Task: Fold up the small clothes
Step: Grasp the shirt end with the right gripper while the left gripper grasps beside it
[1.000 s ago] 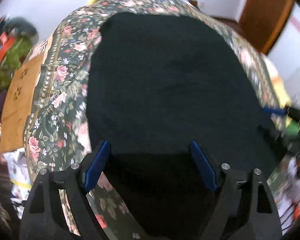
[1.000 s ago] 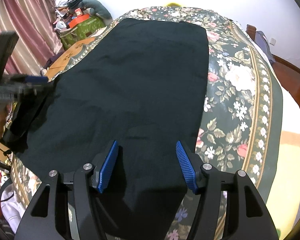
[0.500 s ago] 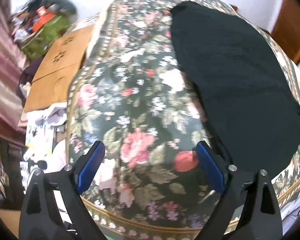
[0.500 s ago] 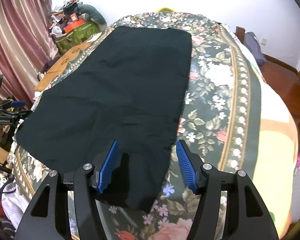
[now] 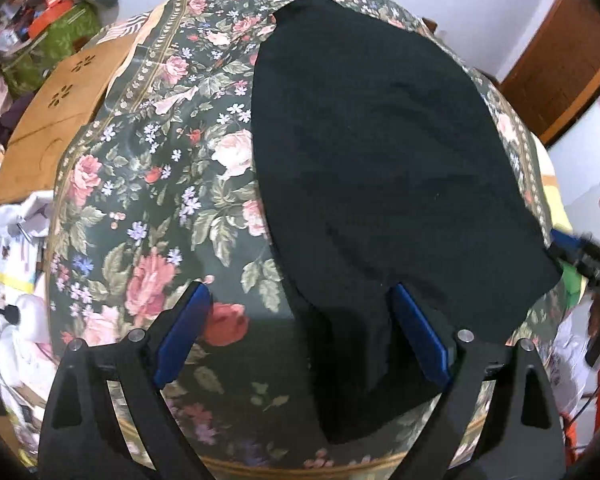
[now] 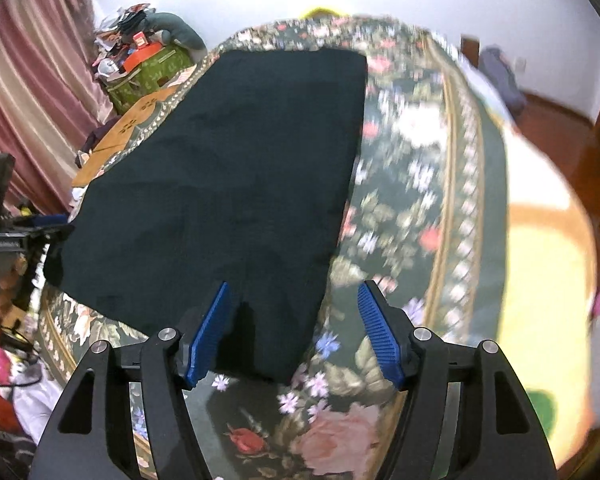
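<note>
Both tools, left tool (image 5: 300, 332) and right tool (image 6: 294, 332), are gaping empty; motion is blurring the bedspread (image 6: 432, 208), while the black garment (image 5: 380, 184) is lying flat, featureless.

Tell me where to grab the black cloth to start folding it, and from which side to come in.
Grip the black cloth at its two near corners, coming in from the near edge of the bed. It lies flat and spread out, and those corners lie by the bed's near edge, just ahead of the open left gripper and the open right gripper.
</note>
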A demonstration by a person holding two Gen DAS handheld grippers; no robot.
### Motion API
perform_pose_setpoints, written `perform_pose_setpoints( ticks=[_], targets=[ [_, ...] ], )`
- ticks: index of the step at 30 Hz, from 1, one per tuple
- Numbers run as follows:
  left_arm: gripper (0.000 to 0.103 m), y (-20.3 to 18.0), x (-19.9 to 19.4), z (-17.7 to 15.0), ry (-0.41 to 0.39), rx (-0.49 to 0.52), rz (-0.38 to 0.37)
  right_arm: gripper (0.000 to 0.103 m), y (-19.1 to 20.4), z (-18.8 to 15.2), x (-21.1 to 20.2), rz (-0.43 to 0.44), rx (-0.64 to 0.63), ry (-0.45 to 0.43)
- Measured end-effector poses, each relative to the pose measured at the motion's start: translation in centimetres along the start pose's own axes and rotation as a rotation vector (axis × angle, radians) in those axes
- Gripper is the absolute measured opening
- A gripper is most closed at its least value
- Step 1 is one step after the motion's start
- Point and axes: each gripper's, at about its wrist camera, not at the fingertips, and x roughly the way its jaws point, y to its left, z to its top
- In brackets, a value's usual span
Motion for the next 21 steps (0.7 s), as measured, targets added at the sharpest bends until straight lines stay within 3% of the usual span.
perform_pose_setpoints(
  ticks=[3, 5, 8, 12, 15, 21],
  targets=[
    [0.082, 0.7, 0.6, 0.2, 0.032, -0.085, -0.111, 0.062, -0.2, -0.7, 1.6, 0.053, 0.043, 0.045],
    [0.08, 0.3, 0.5, 0.2, 0.022, -0.078, -0.114, 0.06, -0.1, -0.9, 2.0, 0.066, 0.054, 0.046],
    [0.068, -1.0, 0.3, -0.1, 0.002, -0.032, -0.114, 0.046, 0.3, -0.8, 1.8, 0.086, 0.043, 0.037],
    [0.039, -2.1, 0.2, 0.1, -0.01, 0.006, -0.126, 0.023, 0.9, -0.7, 1.8, 0.107, 0.02, 0.031],
    [0.012, -2.3, 0.4, 0.5, -0.004, 0.019, -0.149, 0.013, 1.5, -0.5, 1.8, 0.12, -0.006, 0.021],
    [0.008, -2.4, -1.3, 1.6, -0.054, 0.04, -0.139, 0.011, 2.0, 0.9, 0.4, 0.135, -0.06, -0.044]
  ],
)
